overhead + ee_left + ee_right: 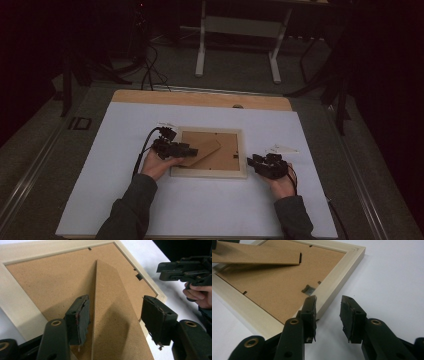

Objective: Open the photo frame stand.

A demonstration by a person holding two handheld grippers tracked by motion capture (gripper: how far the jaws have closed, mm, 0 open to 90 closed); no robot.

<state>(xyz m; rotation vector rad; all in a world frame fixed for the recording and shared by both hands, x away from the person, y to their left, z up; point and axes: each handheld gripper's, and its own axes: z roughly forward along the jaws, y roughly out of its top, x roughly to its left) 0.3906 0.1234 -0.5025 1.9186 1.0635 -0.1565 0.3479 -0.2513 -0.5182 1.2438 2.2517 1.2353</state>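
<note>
Picture frame face-down mid-surface, stand flap lifted.
Left gripper point(113, 315) fingers wide, straddling the easel stand point(112, 315) without pinching; frame point(208, 172) lies back-up for access. Right gripper point(327, 317) fingers part open, empty, at the frame's right edge, likely to steady it.

Left tool point(192, 149) gaping; right tool point(250, 161) half-open.

Picture frame point(208, 172): lies face down at the middle of the table point(200, 210), backing board point(227, 150) uppermost. Stand flap point(205, 151): on the backing board, toward the frame's left side. Left tongs point(192, 151): over the frame's left part, straddling the flap. Right tongs point(251, 162): just beside the frame's right edge. Small card point(281, 149): right of the frame, behind the right tongs.
</note>
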